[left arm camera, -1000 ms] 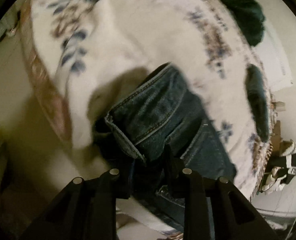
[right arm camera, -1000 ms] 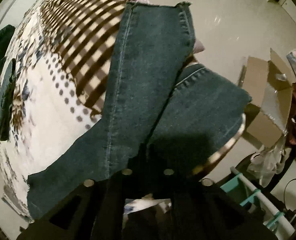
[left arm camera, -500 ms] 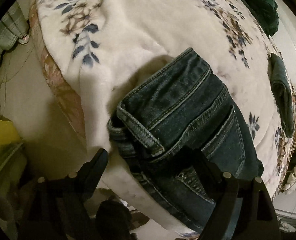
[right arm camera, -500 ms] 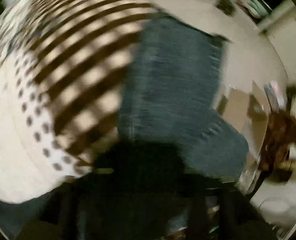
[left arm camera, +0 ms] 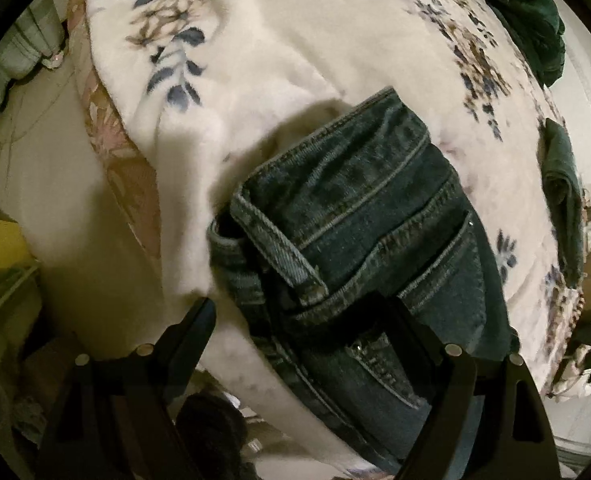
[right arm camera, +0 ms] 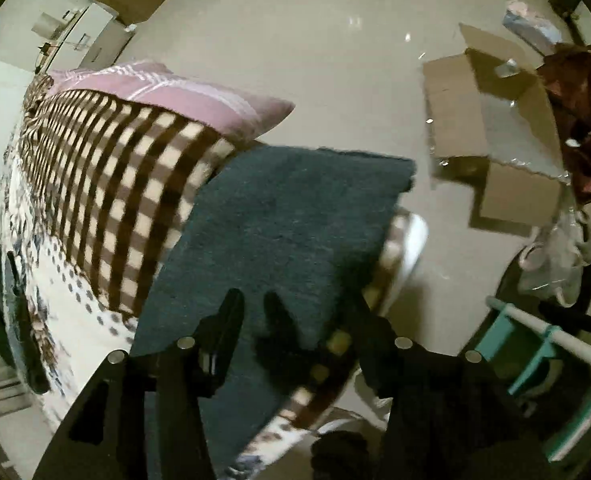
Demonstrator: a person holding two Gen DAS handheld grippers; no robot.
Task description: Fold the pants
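Observation:
Dark blue jeans lie on a bed. In the left wrist view the waistband end (left arm camera: 359,216) with belt loop and back pocket rests on the white floral blanket (left arm camera: 295,52) near the bed's edge. My left gripper (left arm camera: 295,316) is open, its fingers apart just below the waistband, holding nothing. In the right wrist view the leg end of the jeans (right arm camera: 287,232) lies flat over the brown checked blanket (right arm camera: 107,184), its hem reaching the bed's edge. My right gripper (right arm camera: 295,312) is open above the denim and holds nothing.
A pink pillow (right arm camera: 183,96) lies at the far end of the bed. Dark green clothes (left arm camera: 527,28) and a folded dark green piece (left arm camera: 563,184) lie on the blanket. An open cardboard box (right arm camera: 495,148) stands on the floor, with a teal rack (right arm camera: 535,344) near.
Both grippers have let go of the jeans and opened. The left one has drawn back from the waistband. The right one swung right, and the leg end now lies flat.

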